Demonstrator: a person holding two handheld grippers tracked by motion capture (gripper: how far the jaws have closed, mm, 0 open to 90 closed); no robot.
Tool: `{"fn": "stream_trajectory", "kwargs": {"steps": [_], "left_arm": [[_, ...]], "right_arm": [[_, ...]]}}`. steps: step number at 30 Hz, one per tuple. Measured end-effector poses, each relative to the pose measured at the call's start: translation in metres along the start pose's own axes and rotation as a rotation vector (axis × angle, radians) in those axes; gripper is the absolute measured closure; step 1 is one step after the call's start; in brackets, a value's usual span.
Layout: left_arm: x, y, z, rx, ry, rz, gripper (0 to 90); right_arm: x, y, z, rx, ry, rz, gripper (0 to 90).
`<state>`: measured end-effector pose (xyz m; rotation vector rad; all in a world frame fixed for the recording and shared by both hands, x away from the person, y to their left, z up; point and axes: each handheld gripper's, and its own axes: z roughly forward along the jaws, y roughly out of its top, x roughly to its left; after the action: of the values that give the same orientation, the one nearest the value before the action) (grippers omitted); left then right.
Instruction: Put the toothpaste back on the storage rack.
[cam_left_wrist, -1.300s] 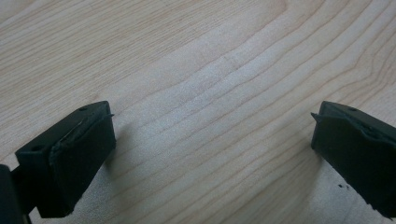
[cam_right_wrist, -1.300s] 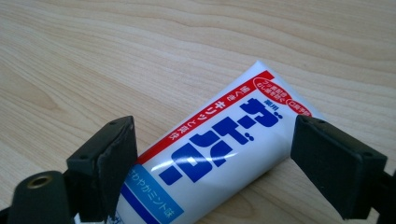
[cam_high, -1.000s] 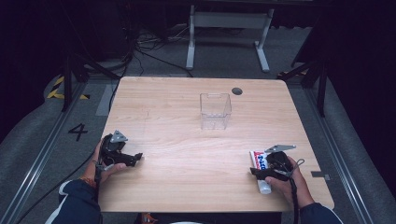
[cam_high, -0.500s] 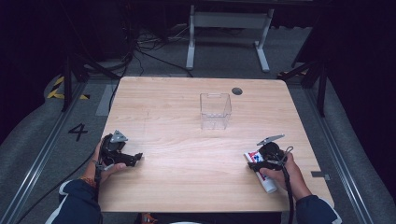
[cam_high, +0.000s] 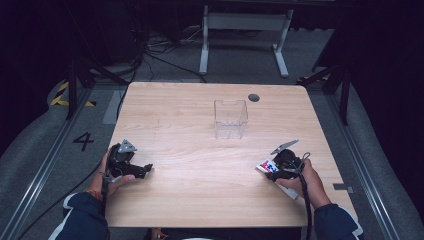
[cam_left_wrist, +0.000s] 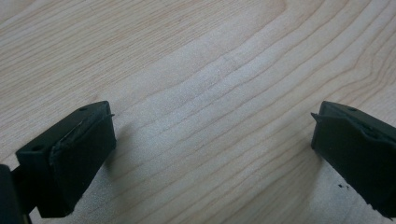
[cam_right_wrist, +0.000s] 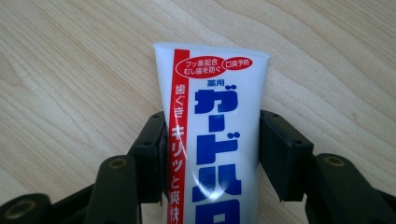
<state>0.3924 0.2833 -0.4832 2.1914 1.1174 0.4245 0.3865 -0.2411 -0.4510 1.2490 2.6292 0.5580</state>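
A white toothpaste tube (cam_right_wrist: 212, 93) with blue and red lettering lies lengthwise between my right gripper's (cam_right_wrist: 212, 149) jaws, its flat crimped end pointing away. The jaws have just been closing, and both pads now press on the tube's sides. In the high view the right gripper (cam_high: 277, 170) is near the table's front right, with the tube (cam_high: 266, 165) sticking out to its left. My left gripper (cam_high: 142, 170) rests at the front left, held by a hand. Its jaws (cam_left_wrist: 212, 149) stand wide apart over bare wood with nothing between them.
A clear plastic box (cam_high: 230, 118) stands open-topped at the middle back of the wooden table (cam_high: 200, 150). A small black round cap (cam_high: 253, 97) sits in the tabletop behind it. Table legs and cables lie on the dark floor beyond.
The right gripper has shifted a little left and forward and its jaws have closed onto the toothpaste tube, which moved with it. The left gripper has stayed where it was.
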Motion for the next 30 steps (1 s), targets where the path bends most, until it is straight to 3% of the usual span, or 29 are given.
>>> {"fn": "stream_trajectory", "kwargs": {"steps": [13,19,23,30], "left_arm": [[0.0,0.0,0.0,0.0,-0.001,-0.002,0.3],[-0.001,0.0,0.0,0.0,-0.001,-0.003,0.4],[-0.001,0.0,0.0,0.0,0.0,-0.003,0.4],[0.0,0.0,0.0,-0.001,0.001,0.0,0.4]], "right_arm": [[0.002,-0.005,-0.01,-0.02,0.002,-0.052,61.8],[-0.001,-0.01,-0.015,-0.052,0.019,-0.032,65.5],[-0.002,-0.014,-0.019,-0.072,0.032,-0.044,66.8],[-0.01,-0.021,-0.029,-0.137,0.056,-0.013,68.1]]}}
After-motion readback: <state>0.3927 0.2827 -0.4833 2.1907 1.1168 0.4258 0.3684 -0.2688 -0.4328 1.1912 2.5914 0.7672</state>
